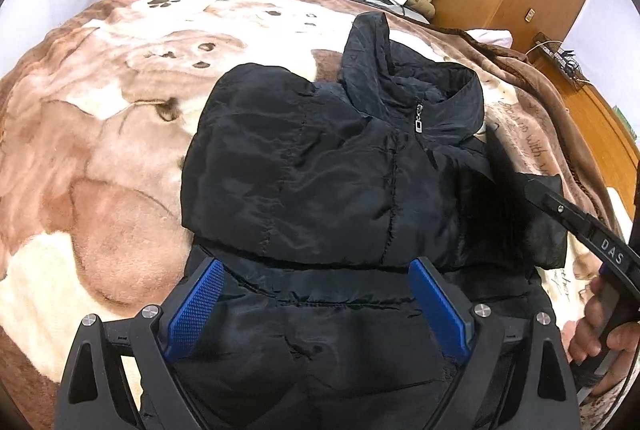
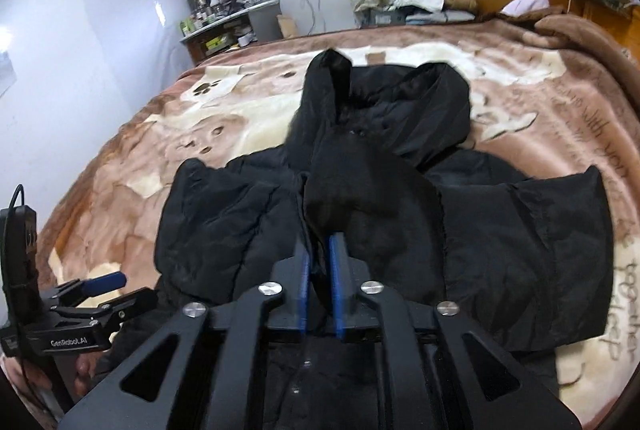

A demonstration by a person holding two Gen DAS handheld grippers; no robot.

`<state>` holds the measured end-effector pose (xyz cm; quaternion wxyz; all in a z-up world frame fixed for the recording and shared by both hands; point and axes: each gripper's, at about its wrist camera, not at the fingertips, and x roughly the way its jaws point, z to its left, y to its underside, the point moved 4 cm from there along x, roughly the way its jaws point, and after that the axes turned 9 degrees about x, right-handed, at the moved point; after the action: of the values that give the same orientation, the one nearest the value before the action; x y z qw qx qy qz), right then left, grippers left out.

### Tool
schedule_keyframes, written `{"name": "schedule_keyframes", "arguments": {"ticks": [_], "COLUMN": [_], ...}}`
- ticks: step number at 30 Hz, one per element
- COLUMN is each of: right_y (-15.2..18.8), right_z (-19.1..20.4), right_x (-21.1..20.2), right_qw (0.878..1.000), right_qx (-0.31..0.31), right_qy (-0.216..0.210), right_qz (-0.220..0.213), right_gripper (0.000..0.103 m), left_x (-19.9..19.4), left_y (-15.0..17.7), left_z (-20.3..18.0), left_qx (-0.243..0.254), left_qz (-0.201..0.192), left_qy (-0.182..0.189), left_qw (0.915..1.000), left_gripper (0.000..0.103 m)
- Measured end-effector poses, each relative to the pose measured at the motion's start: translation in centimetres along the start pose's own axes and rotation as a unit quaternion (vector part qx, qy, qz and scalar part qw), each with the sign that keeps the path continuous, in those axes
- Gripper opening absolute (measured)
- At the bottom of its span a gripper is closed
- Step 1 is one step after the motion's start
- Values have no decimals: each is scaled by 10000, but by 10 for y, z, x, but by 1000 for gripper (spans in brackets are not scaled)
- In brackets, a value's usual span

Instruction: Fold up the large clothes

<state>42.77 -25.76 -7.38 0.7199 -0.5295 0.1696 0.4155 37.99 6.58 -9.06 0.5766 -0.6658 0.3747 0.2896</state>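
So far, partly folded. Left wrist view: black jacket (image 1: 332, 189) lies on the bed blanket (image 1: 80, 149), zip pull up near the collar, hood pointing to the far side. One sleeve is laid across the chest; the other side sticks out past the body on the right. Left gripper (image 1: 316, 306) hangs over the jacket's near hem, jaws wide apart, nothing between the pads. Right gripper (image 1: 576, 218) comes in from the jacket's right edge.

Right wrist view: right gripper (image 2: 320, 294) sits over the jacket (image 2: 520, 250) middle, jaws narrow with a small gap; a dark fold of cloth runs between them, but I cannot tell if it is pinched. Judgement: sleeves half done; body fold and hood remain.
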Motion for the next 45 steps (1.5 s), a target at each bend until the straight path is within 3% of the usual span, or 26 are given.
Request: {"name": "schedule_keyframes", "arguments": {"ticks": [2, 4, 7, 14, 20, 25, 28, 30, 35, 38, 45], "right_y": [-1, -3, -5, 5, 16, 18, 20, 20, 24, 24, 8], "right_z": [-4, -10, -26, -95, -133, -164, -181, -187, -198, -197, -178], "right_x": [-7, -17, -39, -79, -104, -112, -114, -111, -105, -105, -113], "right_qw": [9999, 9993, 9979, 9930, 9807, 9742, 9689, 9676, 9648, 9655, 9674], "right_qx": [135, 289, 475, 803, 314, 581, 815, 987, 1271, 1205, 938], "right_qy": [-67, -195, -326, 639, 1764, 2015, 2175, 2176, 2169, 2169, 2148], "right_qz": [-46, -165, -295, -579, -778, -839, -858, -821, -769, -788, -958], "right_gripper": [44, 53, 55, 55, 55, 55, 55, 55, 55, 55, 55], "left_x": [1, 3, 7, 34, 70, 103, 111, 110, 108, 94, 34], "left_y": [-1, -2, -4, -23, -40, -51, -54, -57, -59, -63, -86], "left_z": [-2, -6, -18, -78, -117, -130, -133, -139, -154, -153, -120], "left_qx": [24, 45, 82, 479, 548, 546, 458, 499, 884, 869, 782], "left_qz": [8, 21, 66, 213, 313, 467, 481, 407, 336, 172, -339], "left_qy": [-28, -3, 78, 528, 519, 347, 412, 367, 189, 293, 381], "left_qw": [10000, 10000, 9999, 9972, 9967, 9968, 9969, 9973, 9953, 9956, 9956], "left_gripper": [94, 94, 94, 94, 94, 94, 84, 71, 11, 6, 5]}}
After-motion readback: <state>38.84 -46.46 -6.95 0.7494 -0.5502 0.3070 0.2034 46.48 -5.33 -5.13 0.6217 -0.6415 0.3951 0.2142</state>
